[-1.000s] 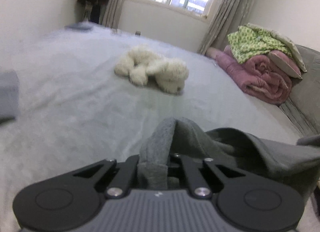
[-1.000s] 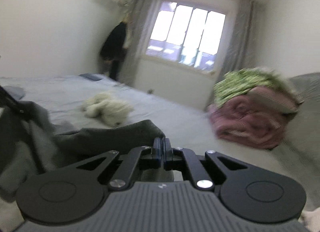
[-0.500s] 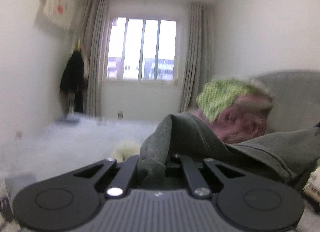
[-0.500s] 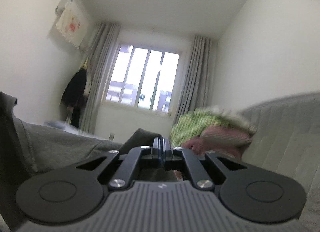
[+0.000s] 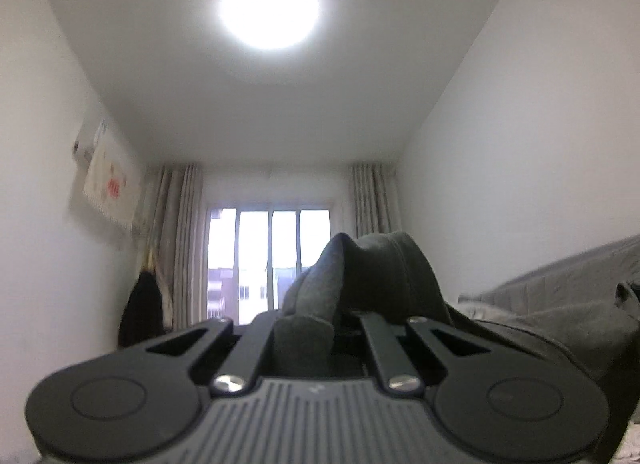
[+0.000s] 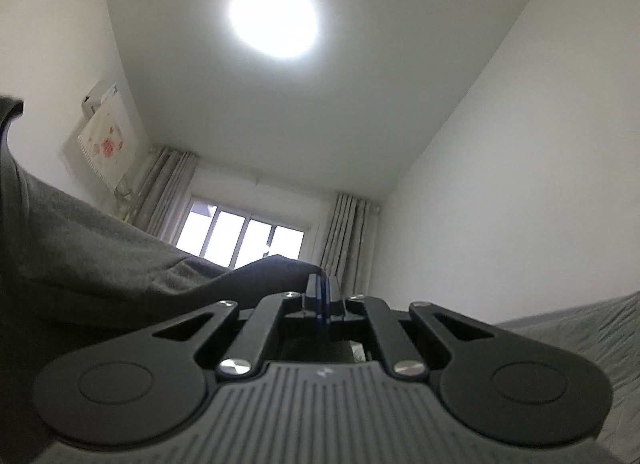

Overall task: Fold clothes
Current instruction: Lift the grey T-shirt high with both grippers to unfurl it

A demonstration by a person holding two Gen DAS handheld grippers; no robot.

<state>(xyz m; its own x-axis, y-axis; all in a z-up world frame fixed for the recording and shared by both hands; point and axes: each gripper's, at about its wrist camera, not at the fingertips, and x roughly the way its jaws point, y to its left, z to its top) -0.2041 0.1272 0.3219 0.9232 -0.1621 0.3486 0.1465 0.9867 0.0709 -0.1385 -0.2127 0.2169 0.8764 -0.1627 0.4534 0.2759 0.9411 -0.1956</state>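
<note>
Left wrist view: we are reading no legible writing; the wall hanging (image 5: 107, 188) is carrying red marks too blurred to make out. We are tilting both grippers upward toward the ceiling light (image 5: 269, 4). The left gripper (image 5: 320, 316) is clamping a bunched fold of the grey garment (image 5: 384, 276). The right gripper (image 6: 320, 292) is pinching the garment's edge with fingers together, and the cloth is sagging leftward between them.

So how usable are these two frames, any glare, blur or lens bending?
Left wrist view: the ceiling lamp blows out to pure white, the window is overexposed, and the grey garment in the left tool reads dark but sharp. Right wrist view: same lamp glare, walls bowed by the fisheye, little blur.
</note>
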